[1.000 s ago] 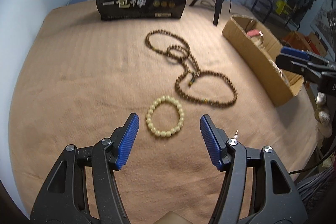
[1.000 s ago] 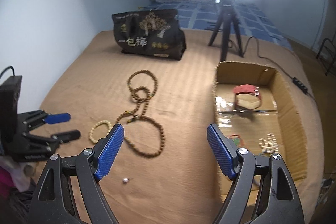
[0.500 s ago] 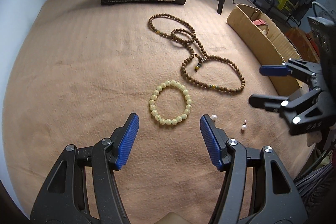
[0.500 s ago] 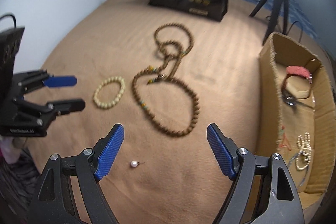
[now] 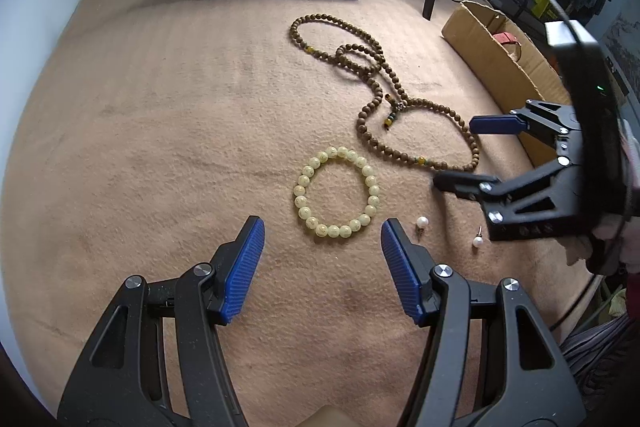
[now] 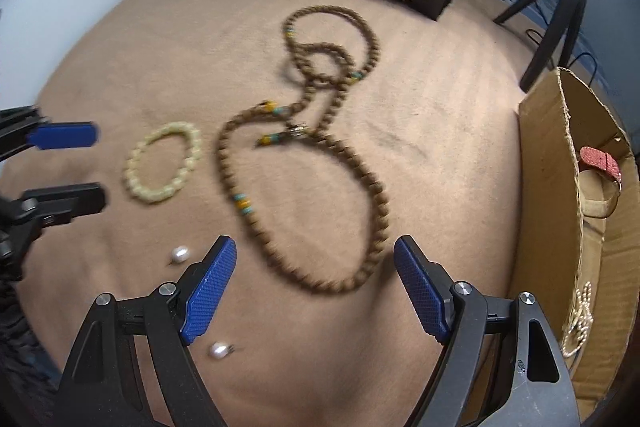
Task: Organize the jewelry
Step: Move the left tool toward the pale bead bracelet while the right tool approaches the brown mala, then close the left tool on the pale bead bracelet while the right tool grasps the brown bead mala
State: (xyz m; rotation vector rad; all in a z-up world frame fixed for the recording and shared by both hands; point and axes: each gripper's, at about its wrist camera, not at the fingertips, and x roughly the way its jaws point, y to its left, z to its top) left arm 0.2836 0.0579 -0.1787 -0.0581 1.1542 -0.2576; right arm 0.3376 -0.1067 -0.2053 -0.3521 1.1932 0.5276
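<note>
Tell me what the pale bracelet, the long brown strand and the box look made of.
Pale bracelet: glossy cream beads, possibly jade-like stone or resin.
Long brown strand: matte brown beads, probably wood or seed.
Box: plain corrugated cardboard, ragged torn edge.

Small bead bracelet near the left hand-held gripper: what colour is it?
Pale creamy yellow. The bracelet shows best in the left wrist view; the right wrist view blurs it.

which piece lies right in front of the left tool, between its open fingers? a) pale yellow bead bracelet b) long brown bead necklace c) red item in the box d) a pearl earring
a: in the left wrist view the pale yellow bead bracelet lies flat on the blanket just ahead of the open left tool, untouched; the brown necklace is farther off.
</note>
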